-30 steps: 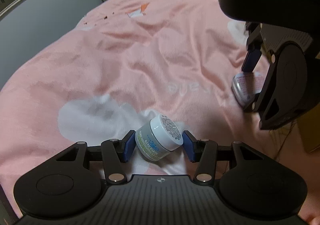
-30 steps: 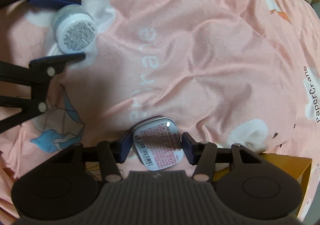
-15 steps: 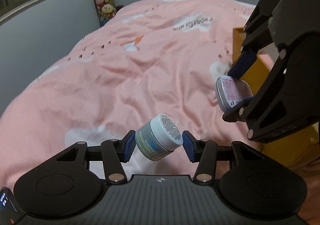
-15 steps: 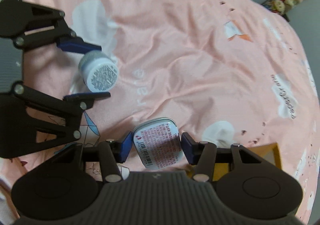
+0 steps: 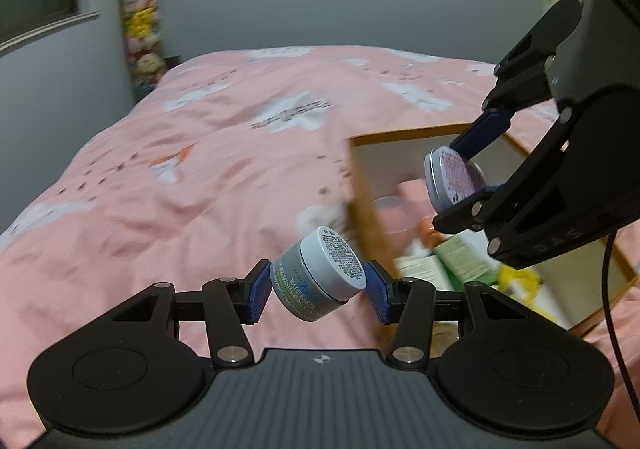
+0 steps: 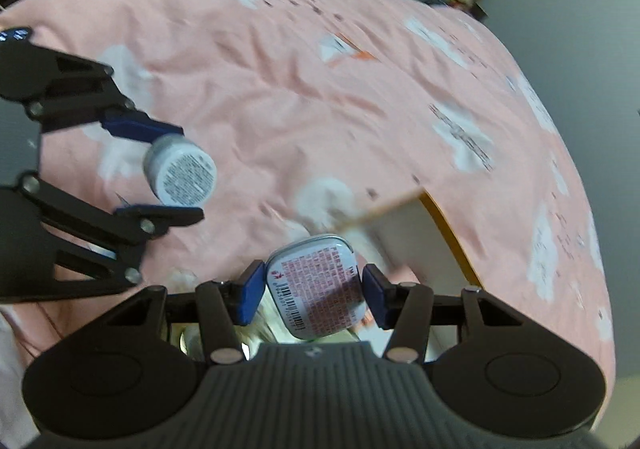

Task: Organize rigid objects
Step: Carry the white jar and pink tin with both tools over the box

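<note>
Jaws of left gripper (image 5: 318,287) clamped on tilted cream jar (image 5: 320,275), lifted clear above pink bedspread (image 5: 200,169). Jaws of right gripper (image 6: 314,291) clamped on small flat tin (image 6: 316,285), held over open cardboard box (image 5: 400,137) with blurred packages inside.

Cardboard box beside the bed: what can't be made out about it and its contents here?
- Contents of cardboard box: left wrist view, motion-blurred; right gripper and tin cover part.
- Box's near end: right wrist view, hidden behind tin and the gripper body.
- Jar label: partly legible only.
</note>
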`<state>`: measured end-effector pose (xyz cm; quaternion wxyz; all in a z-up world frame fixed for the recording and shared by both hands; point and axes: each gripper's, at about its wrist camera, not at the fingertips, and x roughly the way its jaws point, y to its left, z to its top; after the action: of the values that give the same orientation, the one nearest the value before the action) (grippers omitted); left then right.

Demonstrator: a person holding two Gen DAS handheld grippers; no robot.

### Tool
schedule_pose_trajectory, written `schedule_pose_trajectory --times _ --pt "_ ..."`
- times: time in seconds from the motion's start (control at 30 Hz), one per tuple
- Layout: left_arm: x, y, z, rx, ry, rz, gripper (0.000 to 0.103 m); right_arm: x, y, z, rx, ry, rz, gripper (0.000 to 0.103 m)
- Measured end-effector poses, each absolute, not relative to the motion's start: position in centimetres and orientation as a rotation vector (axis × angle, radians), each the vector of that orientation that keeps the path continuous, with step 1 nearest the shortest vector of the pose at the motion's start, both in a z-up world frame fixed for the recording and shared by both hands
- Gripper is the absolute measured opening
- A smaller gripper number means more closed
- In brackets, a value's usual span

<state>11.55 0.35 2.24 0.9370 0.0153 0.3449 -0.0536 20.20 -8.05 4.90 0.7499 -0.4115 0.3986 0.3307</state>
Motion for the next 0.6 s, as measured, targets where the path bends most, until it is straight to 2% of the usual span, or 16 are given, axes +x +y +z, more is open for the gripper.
schedule_pose_trajectory --times 0.23,0.6 --pt "14.1 -3.5 2.6 0.019 0.703 -0.241 0.057 21.7 -12.9 3.2 -0.906 0.938 0.602 0.053" --pt "17.8 -7.3 -0.4 -0.006 0.78 -0.352 0.057 26.0 -18.7 -2.2 -0.903 1.074 0.504 0.053"
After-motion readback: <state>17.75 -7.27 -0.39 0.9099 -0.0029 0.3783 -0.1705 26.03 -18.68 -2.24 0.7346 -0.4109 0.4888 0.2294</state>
